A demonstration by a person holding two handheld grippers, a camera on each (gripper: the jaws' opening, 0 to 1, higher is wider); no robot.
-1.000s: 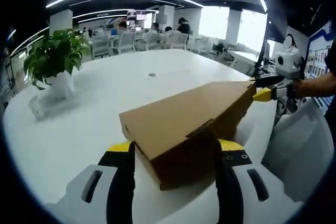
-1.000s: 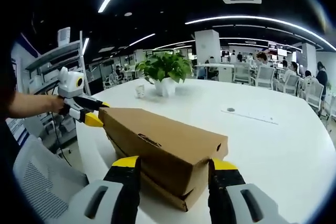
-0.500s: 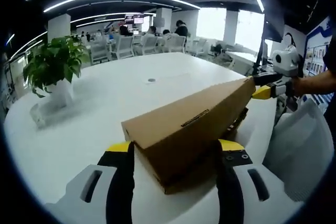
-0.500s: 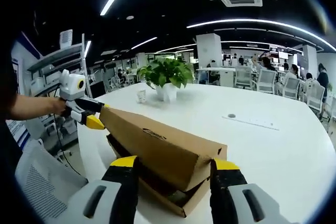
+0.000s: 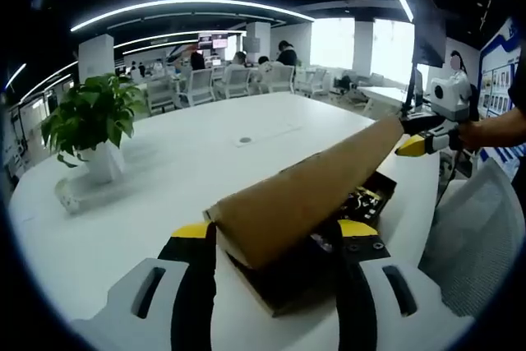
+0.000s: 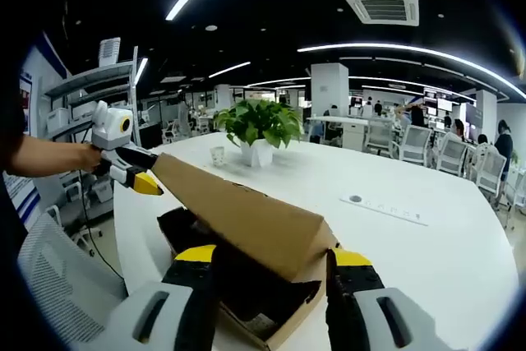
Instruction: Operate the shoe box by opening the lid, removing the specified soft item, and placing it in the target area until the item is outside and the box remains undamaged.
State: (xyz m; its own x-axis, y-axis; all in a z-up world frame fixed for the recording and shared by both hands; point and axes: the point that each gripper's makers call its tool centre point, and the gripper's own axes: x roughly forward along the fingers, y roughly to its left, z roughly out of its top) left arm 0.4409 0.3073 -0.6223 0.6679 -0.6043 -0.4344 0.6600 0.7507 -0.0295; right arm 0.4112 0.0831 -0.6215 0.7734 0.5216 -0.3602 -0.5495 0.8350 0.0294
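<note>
1. Roughly a third done, going by how things sit. Lid [image 5: 308, 191] up at a slant, open over the shoe box [image 6: 289, 328], no tears or crushed corners showing.
2. Left tongs [image 5: 271, 232] set fairly wide and clamped across the near end of the lid, cardboard touching both jaws. Same deal for the right tongs [image 6: 267, 256] on the opposite end. Each pair also visible at the far end of the other's view, tips on the lid edge.
3. Shoe box base flat on the worktop [image 5: 181, 145], right under and just ahead of both tongs, between the two pairs.
4. Inside: dark contents [image 6: 246, 285] just below the right tongs' jaws, with some small printed bits beyond the left tongs. Too murky to say which part is the soft item, so can't tell, but nothing out of the box yet.
5. Left to do, best guess: get the lid fully out of the way, free one pair of tongs, pull the soft thing out, drop it in the target area. No marked target spot to be seen.
6. Surface: big glossy white worktop, rounded edge, mostly bare. Potted plant [image 5: 86, 117] well off to the left of the left tongs, mesh chair [image 5: 472, 236] off its right side past the worktop edge.
7. Room: open-plan office, dark ceiling with curved light strips, white chairs and people far beyond the tongs.
</note>
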